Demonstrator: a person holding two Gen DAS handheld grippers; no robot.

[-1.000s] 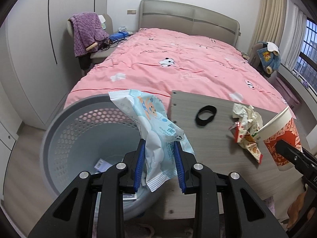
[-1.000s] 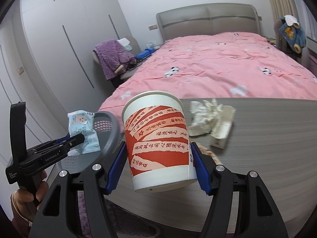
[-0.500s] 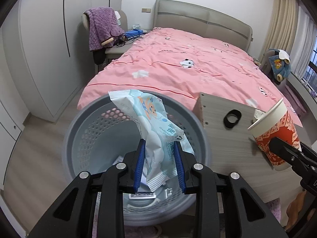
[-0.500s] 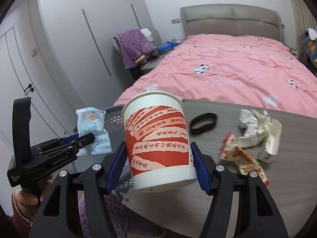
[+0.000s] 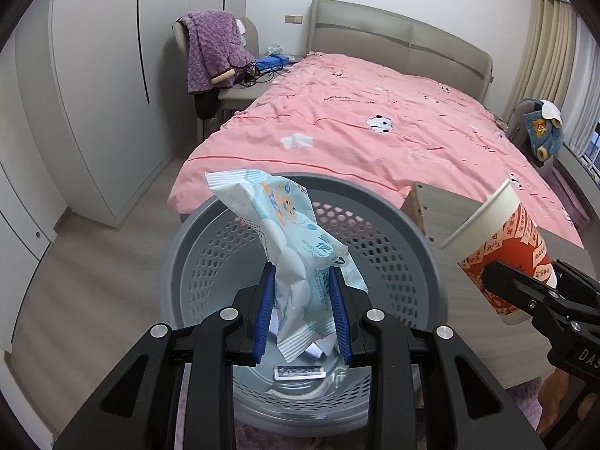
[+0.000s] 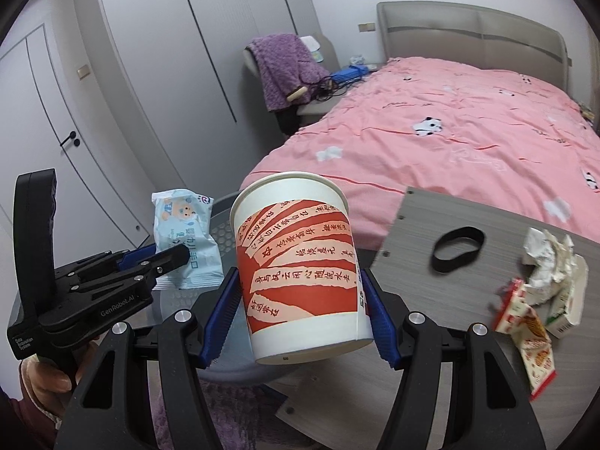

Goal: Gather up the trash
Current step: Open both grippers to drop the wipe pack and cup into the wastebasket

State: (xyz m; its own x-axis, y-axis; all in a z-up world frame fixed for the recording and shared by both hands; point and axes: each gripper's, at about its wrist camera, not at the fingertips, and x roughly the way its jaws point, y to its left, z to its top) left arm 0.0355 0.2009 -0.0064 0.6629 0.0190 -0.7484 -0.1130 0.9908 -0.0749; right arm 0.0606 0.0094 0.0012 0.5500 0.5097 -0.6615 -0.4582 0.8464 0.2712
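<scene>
My left gripper point(image 5: 303, 302) is shut on a light blue wet-wipe packet point(image 5: 296, 247) and holds it right over the mouth of the grey perforated trash basket point(image 5: 405, 225). Inside the basket a few scraps lie on the bottom. My right gripper point(image 6: 302, 303) is shut on a red-and-white paper cup point(image 6: 300, 262), upright and slightly tilted, beside the basket at the table's left end. The same cup point(image 5: 502, 247) shows at the right of the left wrist view. The packet point(image 6: 187, 240) and left gripper point(image 6: 165, 258) also appear at the left of the right wrist view.
A grey wooden table point(image 6: 450, 333) carries a black band point(image 6: 457, 249), crumpled white paper point(image 6: 547, 258) and red snack wrappers point(image 6: 532, 326). Behind stands a bed with a pink cover point(image 5: 375, 123), and a chair with a purple blanket point(image 5: 213, 48) by the wardrobe.
Both grippers have swung left away from the table: the packet now hangs over the basket's middle, and the cup has come off the tabletop toward the basket's rim.
</scene>
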